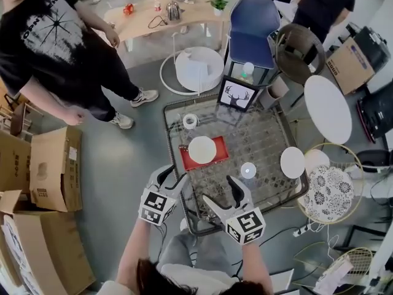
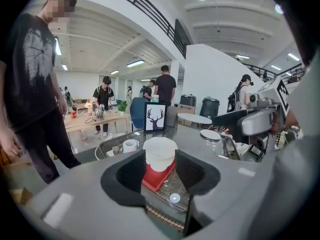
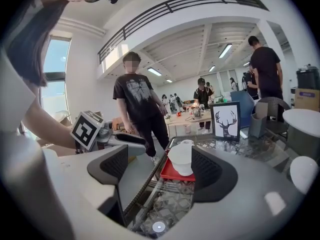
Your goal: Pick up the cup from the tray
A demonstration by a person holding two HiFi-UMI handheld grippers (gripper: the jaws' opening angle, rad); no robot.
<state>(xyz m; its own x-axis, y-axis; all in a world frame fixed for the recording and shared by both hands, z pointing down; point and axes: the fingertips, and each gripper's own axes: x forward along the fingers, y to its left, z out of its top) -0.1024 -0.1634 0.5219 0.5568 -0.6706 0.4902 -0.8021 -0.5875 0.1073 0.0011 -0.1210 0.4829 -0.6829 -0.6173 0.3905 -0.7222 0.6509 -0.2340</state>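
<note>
A white cup stands upright on a small red tray on the glass table. Both grippers hover at the table's near edge, short of the tray. My left gripper is open, and in the left gripper view the cup and tray show ahead between its jaws. My right gripper is open too, right of the left one. In the right gripper view, the cup sits on the tray ahead of the gripper, towards the right jaw.
On the table are a deer picture frame, a tape roll, a small glass lid and a white plate. A person stands at the far left, cardboard boxes lie left, and a blue chair stands behind.
</note>
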